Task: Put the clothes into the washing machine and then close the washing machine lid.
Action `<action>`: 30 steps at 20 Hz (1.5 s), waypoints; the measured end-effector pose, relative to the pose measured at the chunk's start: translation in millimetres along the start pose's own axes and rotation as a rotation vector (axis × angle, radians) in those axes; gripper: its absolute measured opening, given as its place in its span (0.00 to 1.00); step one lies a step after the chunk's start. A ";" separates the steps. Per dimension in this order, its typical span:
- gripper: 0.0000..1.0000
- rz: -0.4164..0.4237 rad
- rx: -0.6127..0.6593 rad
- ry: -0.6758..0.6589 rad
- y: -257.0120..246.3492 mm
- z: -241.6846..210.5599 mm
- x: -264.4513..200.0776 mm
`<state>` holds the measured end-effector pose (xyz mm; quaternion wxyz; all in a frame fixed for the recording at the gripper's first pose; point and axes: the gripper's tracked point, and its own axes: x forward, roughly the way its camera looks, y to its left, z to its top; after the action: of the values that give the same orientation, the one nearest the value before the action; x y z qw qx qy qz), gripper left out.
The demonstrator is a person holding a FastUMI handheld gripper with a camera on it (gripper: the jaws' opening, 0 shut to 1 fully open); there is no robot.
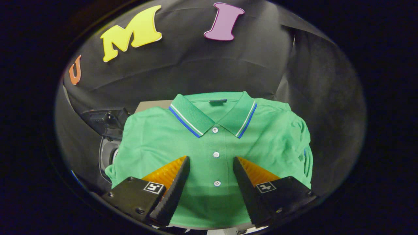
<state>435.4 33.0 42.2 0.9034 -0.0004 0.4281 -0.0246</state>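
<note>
The tool point(211, 160) hangs open above a folded green polo shirt point(215, 143), fingers spread.

Close, looking down along fingers point(183, 169)

Hidden and cut-off items, gripper view

Green polo shirt point(209, 143): hem hidden behind the 2 spread fingers of the gripper point(211, 160), which grip nothing; sleeves folded under; inner neck tag too small to read. Surface point(148, 106) under the shirt: 1 pale corner visible by the collar, the rest covered. Washing machine point(106, 137): dark lid and part of the opening visible beside the shirt's shoulder, the rest hidden.
</note>
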 end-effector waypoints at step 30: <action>0.04 0.184 -0.076 -0.422 61.4 33.2 -85.0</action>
<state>410.0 97.4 127.7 0.9706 -0.0006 0.2288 0.0747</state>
